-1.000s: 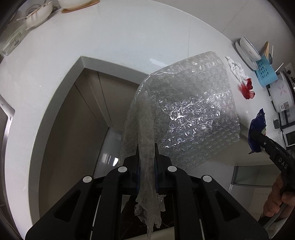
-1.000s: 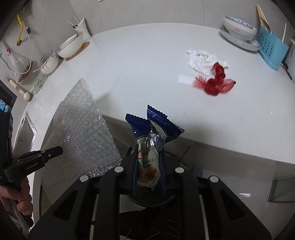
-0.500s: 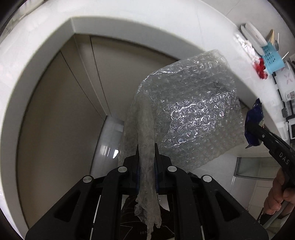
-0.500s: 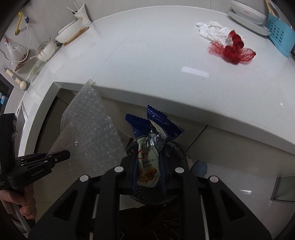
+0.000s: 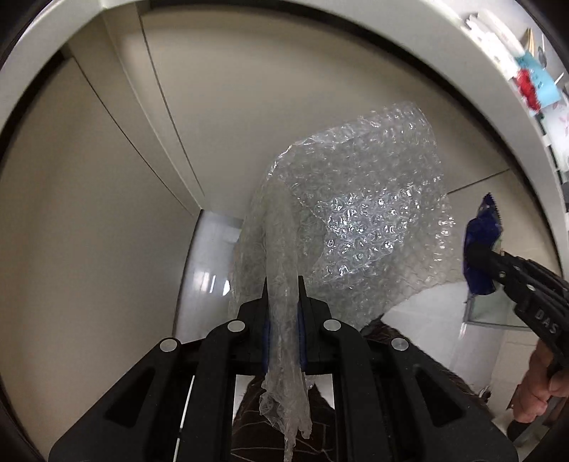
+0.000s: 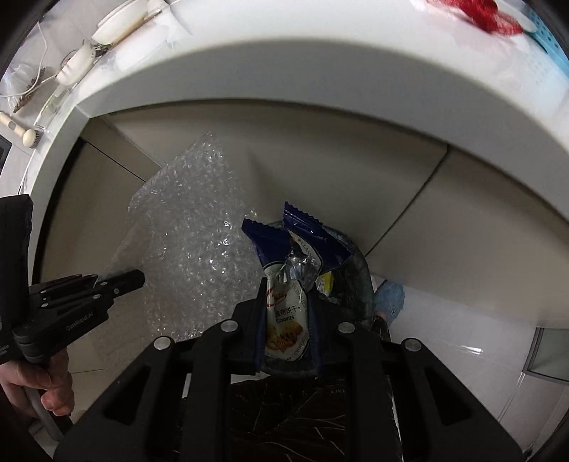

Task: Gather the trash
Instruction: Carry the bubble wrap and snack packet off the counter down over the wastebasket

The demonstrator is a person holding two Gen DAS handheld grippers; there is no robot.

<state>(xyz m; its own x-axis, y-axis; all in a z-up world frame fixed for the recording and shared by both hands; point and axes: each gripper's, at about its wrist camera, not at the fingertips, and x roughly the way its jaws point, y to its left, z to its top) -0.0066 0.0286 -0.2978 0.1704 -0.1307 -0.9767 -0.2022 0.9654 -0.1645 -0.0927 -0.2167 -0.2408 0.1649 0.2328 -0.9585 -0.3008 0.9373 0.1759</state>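
Both tools hang below the front edge of the tabletop (image 6: 320, 117) now, pointing steeply down along the beige cabinet doors (image 5: 249, 106). The left tool (image 5: 282, 295) is clenched on a bunched corner of the bubble wrap (image 5: 359, 227), and the rest of the sheet fans out beyond the tips, stiff enough to hold its shape. Gripping by the gathered corner looks sensible: it keeps a floppy sheet under control. The right tool (image 6: 288, 302) is clamped on the blue cookie wrapper (image 6: 288, 320), pinched across its middle so the crimped ends stick up past the tips. Just beyond it sits a dark round bin (image 6: 359, 270) on the floor by the cabinet, with some rubbish already showing inside. That, I'd judge, is where both pieces are headed. Up near the far right corner of the tabletop, red netting (image 6: 480, 14) waits beside a blue rack (image 6: 547, 39), blurred, apparently not yet collected.
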